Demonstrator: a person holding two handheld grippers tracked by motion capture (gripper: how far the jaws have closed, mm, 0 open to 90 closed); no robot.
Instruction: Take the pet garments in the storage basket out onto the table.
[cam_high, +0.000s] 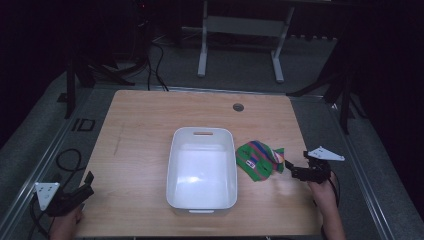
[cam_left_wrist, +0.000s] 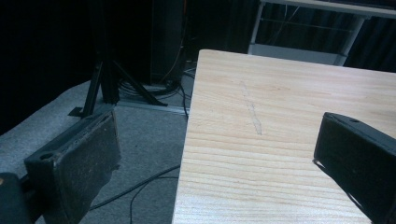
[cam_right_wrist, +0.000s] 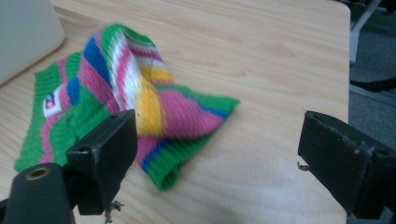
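Centred on the light wooden rectangular table (cam_high: 140, 150): a white rectangular plastic bin (cam_high: 202, 170), empty, with slot handles at its far and near rims. Just to the right of the bin, touching or nearly touching its wall: a crumpled knitted cloth striped in green, pink, blue, yellow and white (cam_high: 257, 159), lying on the tabletop, partly bunched up, with a small white label near its bin-side edge. Close behind the cloth, at the table's right side: the right gripper (cam_high: 291, 167), held in a hand (cam_high: 324, 192), jaws wide apart and empty, pointing at the cloth. From the right gripper view: striped cloth (cam_right_wrist: 135, 107) lying ahead of the two black jaws, one jaw overlapping its near fold in the picture (contact impossible to confirm), bare wood between the jaws, a corner of the white bin (cam_right_wrist: 25, 32) at upper left. At the table's near left corner: the left gripper (cam_high: 86, 185), also held in a hand (cam_high: 65, 225), well apart from bin and cloth, jaws spread open with nothing between. From the left gripper view: one jaw over the grey carpeted floor (cam_left_wrist: 140, 135), the other over the table's edge (cam_left_wrist: 261, 135).
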